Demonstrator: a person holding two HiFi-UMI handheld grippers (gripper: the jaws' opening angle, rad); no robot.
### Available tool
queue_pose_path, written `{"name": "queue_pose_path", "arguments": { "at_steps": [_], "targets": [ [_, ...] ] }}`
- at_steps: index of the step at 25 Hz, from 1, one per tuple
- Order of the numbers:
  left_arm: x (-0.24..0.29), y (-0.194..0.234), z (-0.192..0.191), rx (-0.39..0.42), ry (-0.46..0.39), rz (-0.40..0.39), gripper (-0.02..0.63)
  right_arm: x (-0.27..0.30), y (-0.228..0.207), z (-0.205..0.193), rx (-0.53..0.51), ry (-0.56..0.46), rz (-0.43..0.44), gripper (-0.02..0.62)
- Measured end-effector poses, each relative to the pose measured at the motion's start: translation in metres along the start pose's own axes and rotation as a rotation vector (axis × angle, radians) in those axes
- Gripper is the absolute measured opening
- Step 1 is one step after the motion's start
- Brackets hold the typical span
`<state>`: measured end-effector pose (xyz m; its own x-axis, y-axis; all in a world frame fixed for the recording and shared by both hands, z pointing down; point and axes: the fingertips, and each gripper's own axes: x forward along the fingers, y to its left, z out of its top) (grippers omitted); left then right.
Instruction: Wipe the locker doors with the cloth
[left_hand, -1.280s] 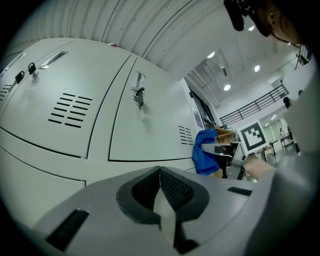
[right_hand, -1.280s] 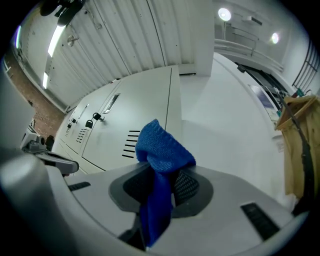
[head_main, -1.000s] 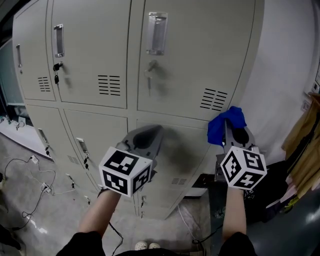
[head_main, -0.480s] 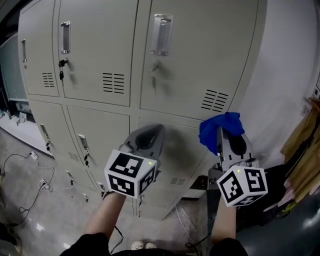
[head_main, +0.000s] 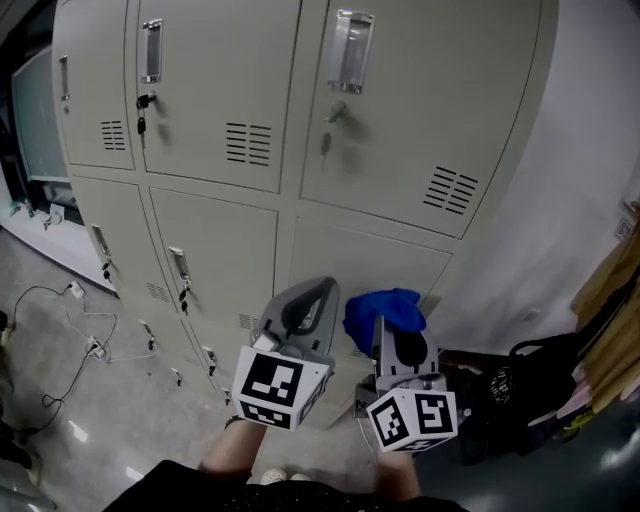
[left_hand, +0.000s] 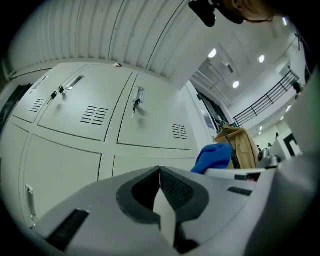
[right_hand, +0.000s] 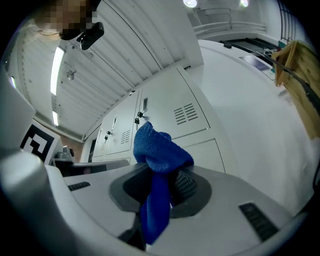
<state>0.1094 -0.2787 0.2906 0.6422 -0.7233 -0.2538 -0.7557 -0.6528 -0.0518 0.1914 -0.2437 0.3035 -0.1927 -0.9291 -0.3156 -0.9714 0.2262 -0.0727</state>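
Beige metal locker doors (head_main: 200, 100) fill the space ahead of you. Your left gripper (left_hand: 160, 175) has its jaws pressed together with nothing between them. Your right gripper (right_hand: 165, 187) is clamped on the blue cloth (right_hand: 159, 150), which bunches above the jaws in front of the lower right door.

Your grey moulded-plastic left gripper (head_main: 320, 289) and matching right gripper (right_hand: 170, 180) have black ribbed pads (left_hand: 176, 188); each carries a white cube (head_main: 280, 388) with black square markers.

No word, label, brand or number can be read on the lockers (head_main: 200, 100) or elsewhere.
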Motion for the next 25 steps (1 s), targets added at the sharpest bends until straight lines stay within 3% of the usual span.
{"name": "queue_pose_path", "arguments": {
  "at_steps": [5,9,15,21,25],
  "targets": [
    [-0.021,-0.019,-0.021,0.012,-0.004,-0.024,0.009,-0.021,0.019,-0.04,0.003,0.055,0.003,0.081],
    [-0.029,-0.025,-0.042,-0.028,0.022,-0.048,0.009,-0.027,0.02,-0.058,0.025,0.101,-0.017,0.08],
    [-0.032,-0.012,-0.066,-0.035,0.086,0.012,0.009,-0.02,0.019,-0.062,0.014,0.121,-0.007,0.08],
    [-0.029,-0.014,-0.067,-0.018,0.075,0.016,0.009,-0.019,0.018,-0.063,-0.008,0.128,-0.016,0.078],
    [-0.028,-0.016,-0.069,-0.059,0.064,0.005,0.009,-0.017,0.017,-0.062,-0.035,0.131,-0.02,0.078]
  ]
}}
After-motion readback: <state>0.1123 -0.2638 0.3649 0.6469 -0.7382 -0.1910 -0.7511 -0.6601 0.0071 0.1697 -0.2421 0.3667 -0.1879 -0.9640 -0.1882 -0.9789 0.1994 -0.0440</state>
